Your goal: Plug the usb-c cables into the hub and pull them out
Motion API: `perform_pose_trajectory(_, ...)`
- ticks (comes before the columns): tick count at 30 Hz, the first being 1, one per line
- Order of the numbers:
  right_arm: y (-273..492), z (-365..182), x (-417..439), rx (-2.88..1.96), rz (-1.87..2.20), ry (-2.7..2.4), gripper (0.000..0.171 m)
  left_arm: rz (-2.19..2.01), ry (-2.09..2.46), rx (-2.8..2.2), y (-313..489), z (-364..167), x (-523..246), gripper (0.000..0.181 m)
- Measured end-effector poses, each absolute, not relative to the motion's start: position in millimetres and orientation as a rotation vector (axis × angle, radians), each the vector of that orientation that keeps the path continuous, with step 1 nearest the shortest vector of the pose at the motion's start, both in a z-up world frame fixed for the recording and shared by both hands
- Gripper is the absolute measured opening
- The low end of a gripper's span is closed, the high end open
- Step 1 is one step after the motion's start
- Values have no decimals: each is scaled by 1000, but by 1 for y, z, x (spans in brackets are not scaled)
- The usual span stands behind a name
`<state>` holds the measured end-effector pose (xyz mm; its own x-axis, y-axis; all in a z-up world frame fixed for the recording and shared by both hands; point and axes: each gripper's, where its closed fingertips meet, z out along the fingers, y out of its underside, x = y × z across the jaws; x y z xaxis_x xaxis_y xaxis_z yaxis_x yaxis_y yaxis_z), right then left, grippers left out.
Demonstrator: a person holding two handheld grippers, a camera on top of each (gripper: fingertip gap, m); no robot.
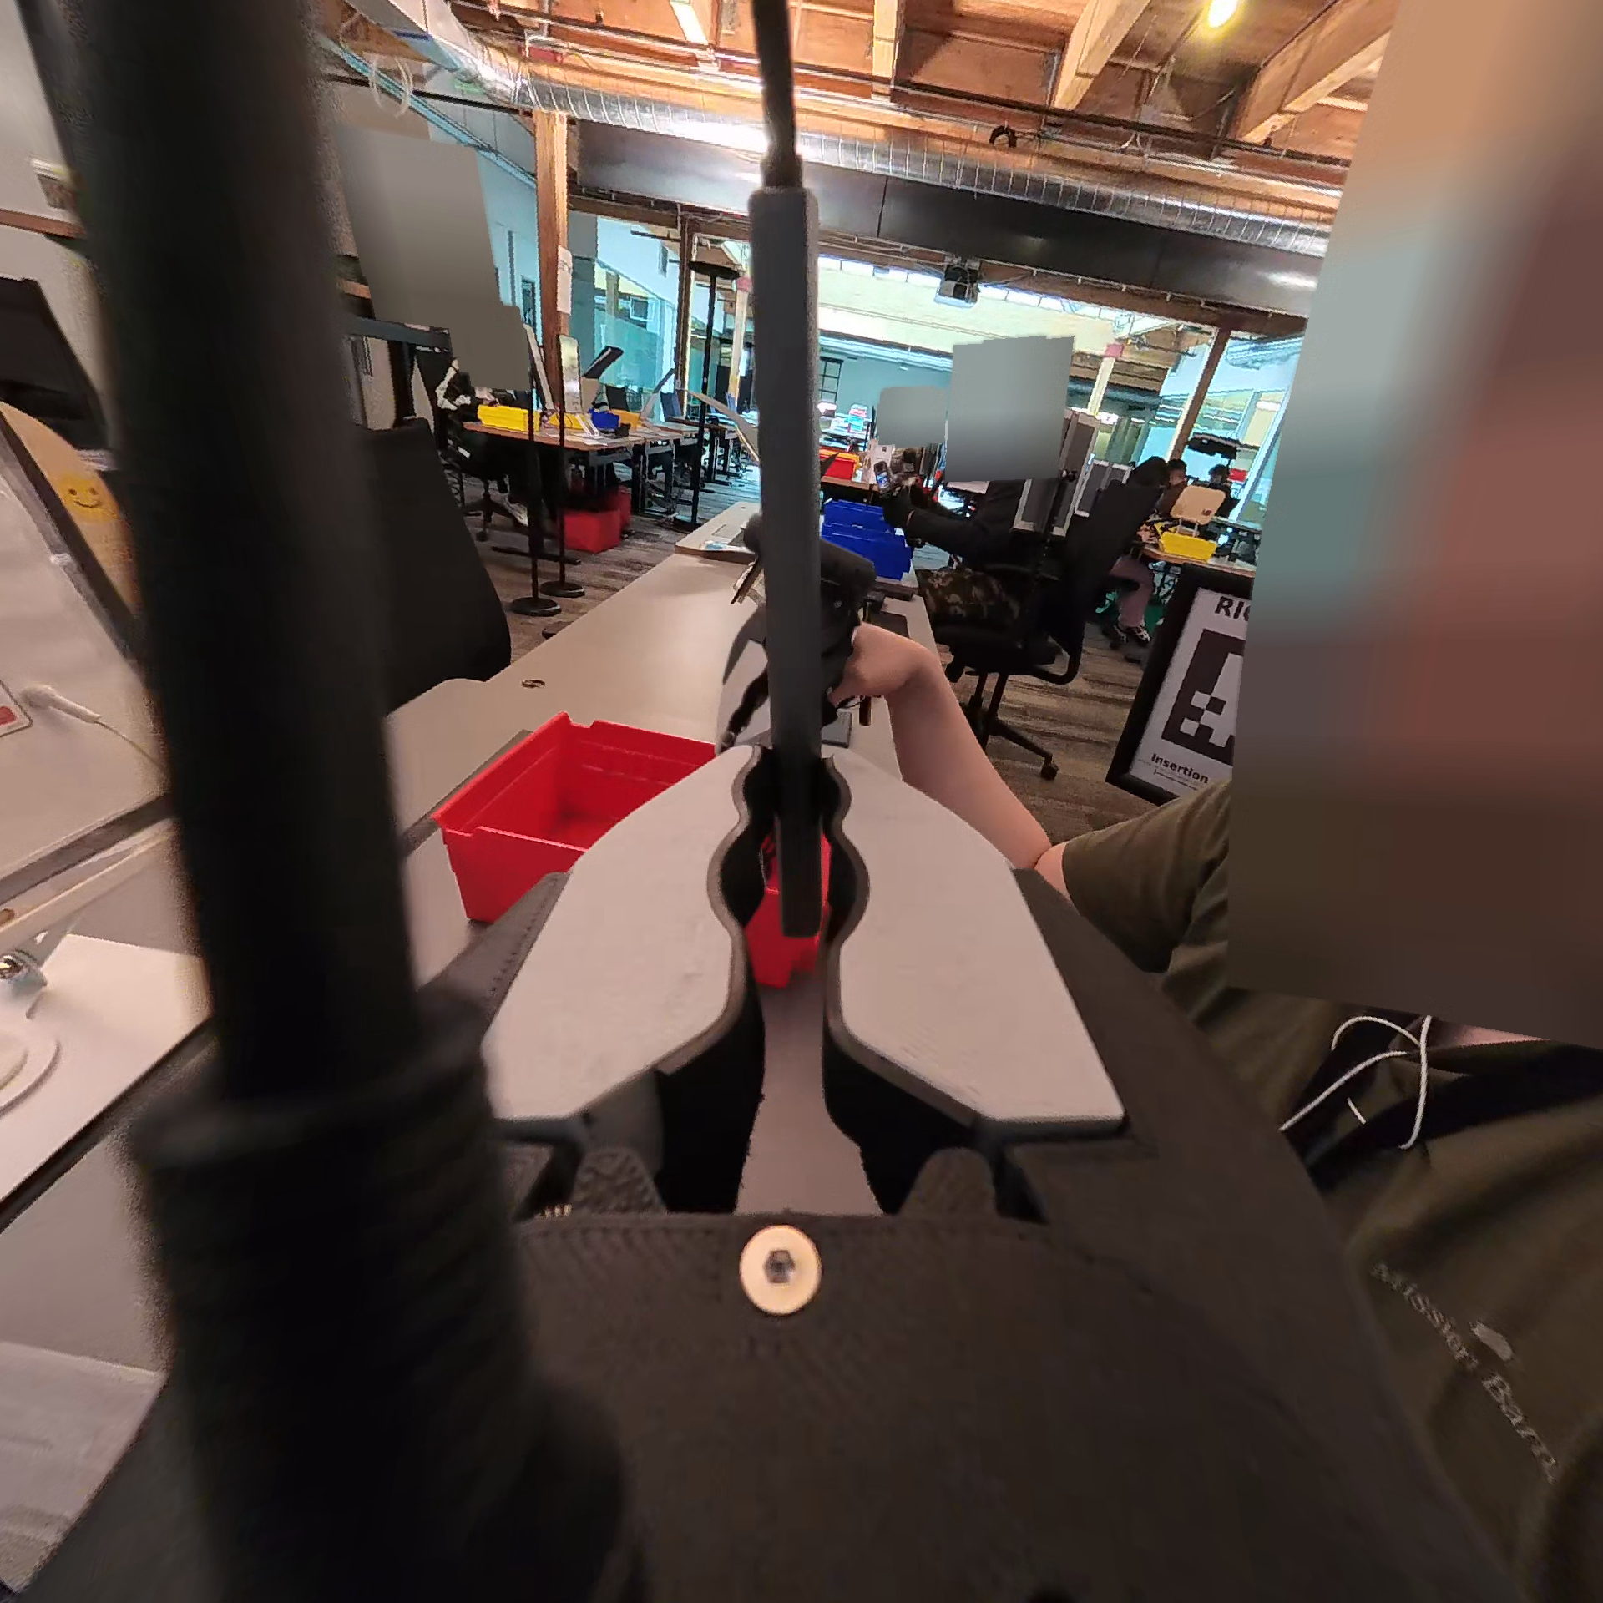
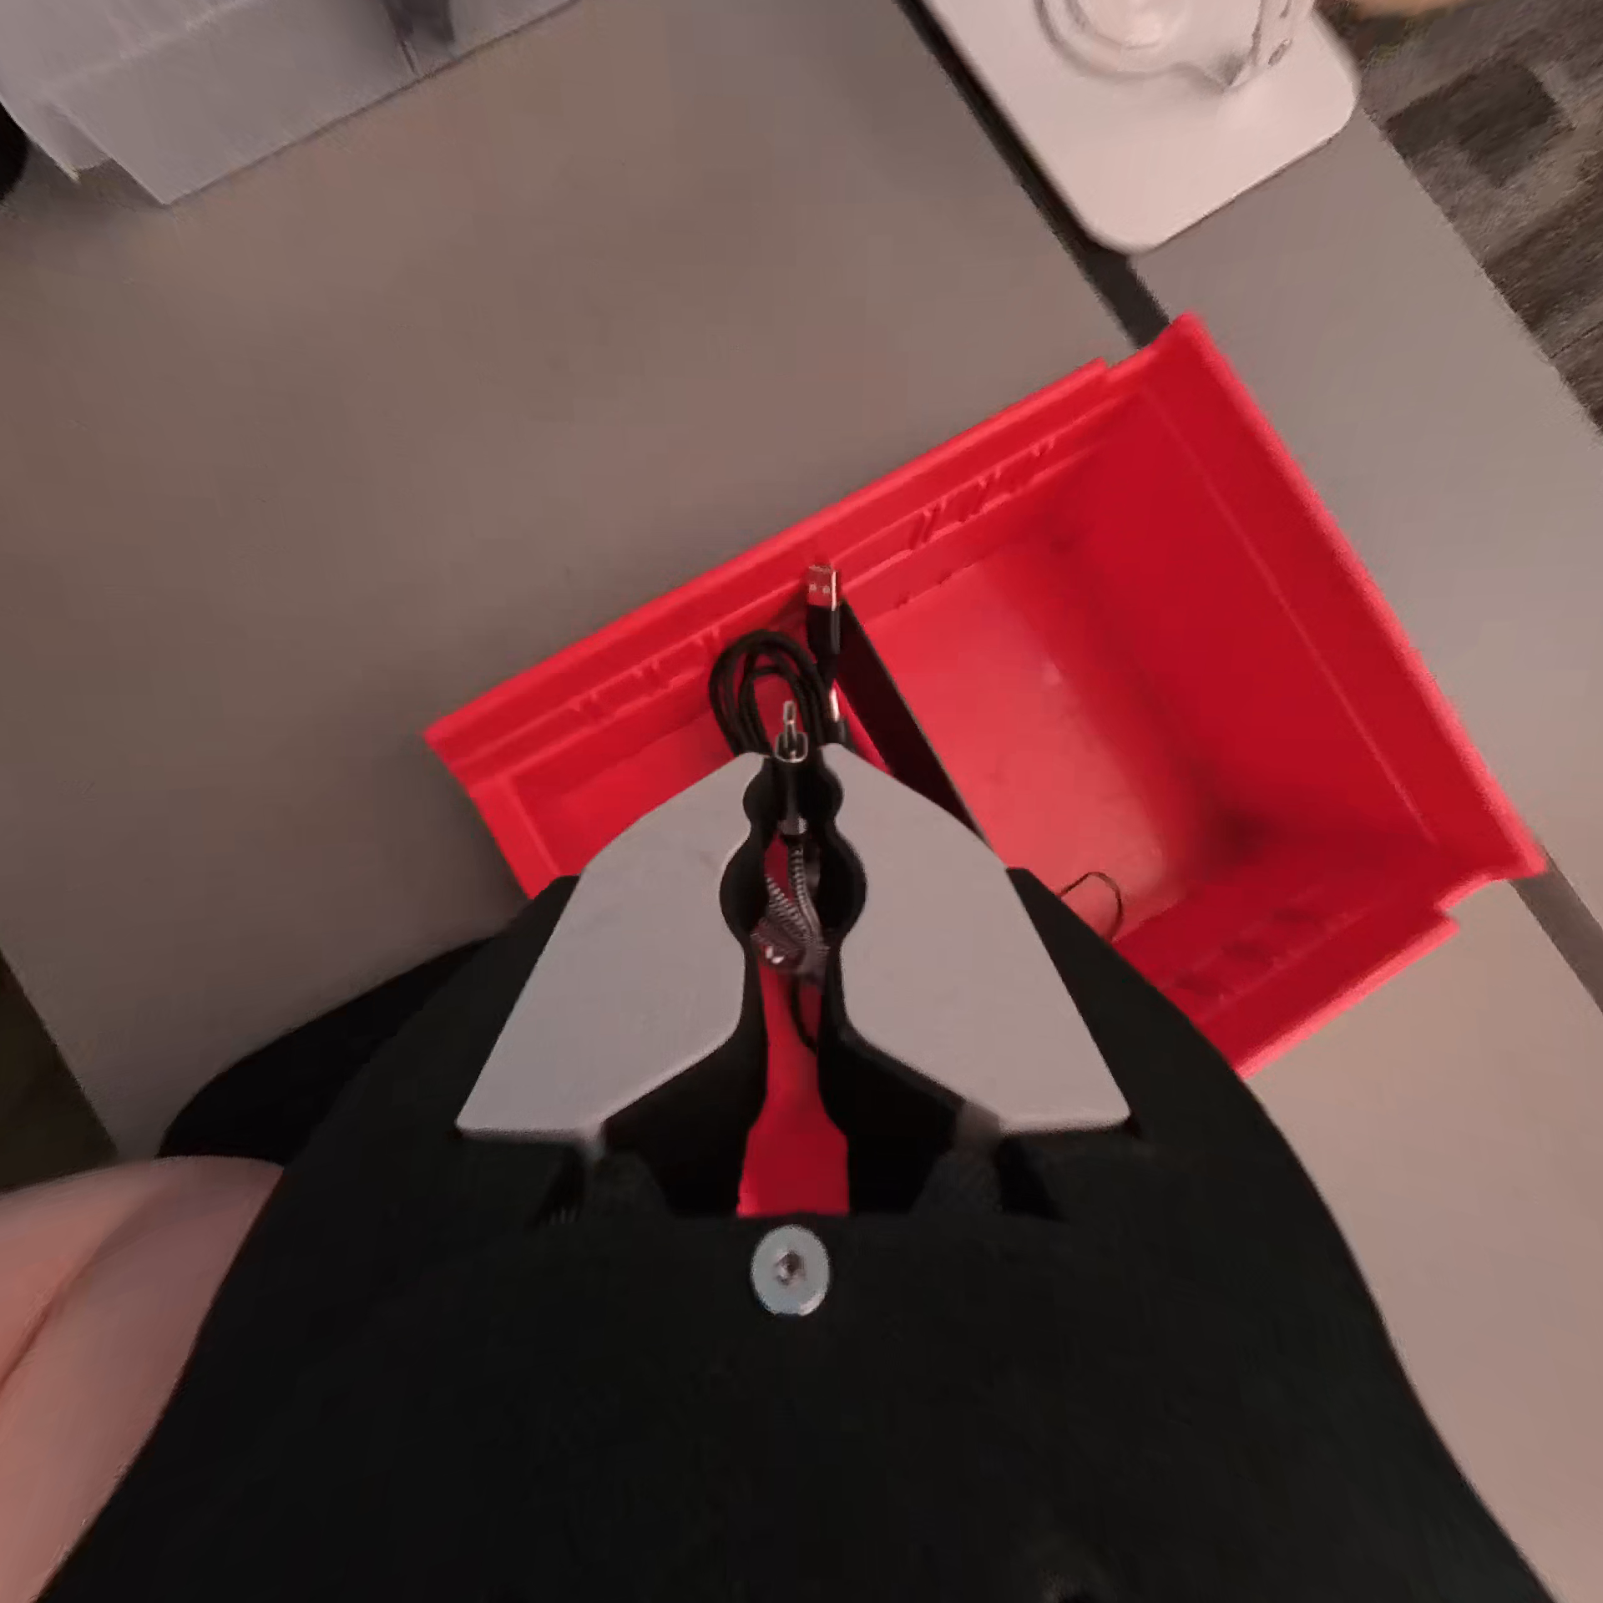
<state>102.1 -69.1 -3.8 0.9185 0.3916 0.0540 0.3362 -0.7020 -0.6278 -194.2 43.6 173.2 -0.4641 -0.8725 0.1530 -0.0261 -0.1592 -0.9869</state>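
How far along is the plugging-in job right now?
Early, by the look of it. In hand: the left tool is shut on the dark grey hub, held upright; the right tool is shut on a braided black cable over the red bin. No plug is seen in the hub, so plugging in and pulling out appear to remain.

Right gripper (image 2: 789, 763) fingers pinch a braided cable (image 2: 785, 755) above red bin (image 2: 1214, 694)

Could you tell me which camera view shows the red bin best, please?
The right wrist view: it looks down into the red bin, showing its whole inside and a black divider. The left wrist view shows only part, behind the left tool.
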Motion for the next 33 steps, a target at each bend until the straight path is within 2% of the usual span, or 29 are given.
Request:
perform_pose_trajectory(4, -57, 29, 85, -2252, 166, -478, 7, -1706, 1475, -1054, 42, 172, -194, 9)
perform_pose_trajectory(6, -58, 27, 86, -2267, 196, -440, 7, -1704, 1478, -1052, 42, 173, -194, 9)
perform_pose_trajectory(12, -86, -53, 140, -2670, 186, -216, 8, -1709, 1495, -1060, 40, 168, -193, 9)
perform_pose_trajectory(15, -79, -68, 154, -2671, 222, -152, 9, -1715, 1515, -1063, 37, 164, -189, 9)
perform_pose_trajectory(17, -79, -80, 161, -2704, 189, -154, 28, -1713, 1532, -1069, 35, 162, -185, 9)
perform_pose_trajectory(20, -83, -84, 164, -2736, 141, -211, 40, -1716, 1557, -1081, 32, 157, -180, 9)
perform_pose_trajectory(24, -74, -41, 170, -2551, -2, -176, 45, -1728, 1567, -1094, 31, 151, -176, 9)
perform_pose_trajectory(26, -65, -4, 177, -2380, -147, -167, 57, -1737, 1572, -1097, 32, 149, -173, 9)
perform_pose_trajectory(29, -55, 59, 171, -2097, -325, -190, 61, -1744, 1582, -1106, 31, 146, -168, 9)
perform_pose_trajectory(33, -39, 138, 98, -1645, -264, -374, 64, -1778, 1613, -1135, 25, 135, -150, 9)
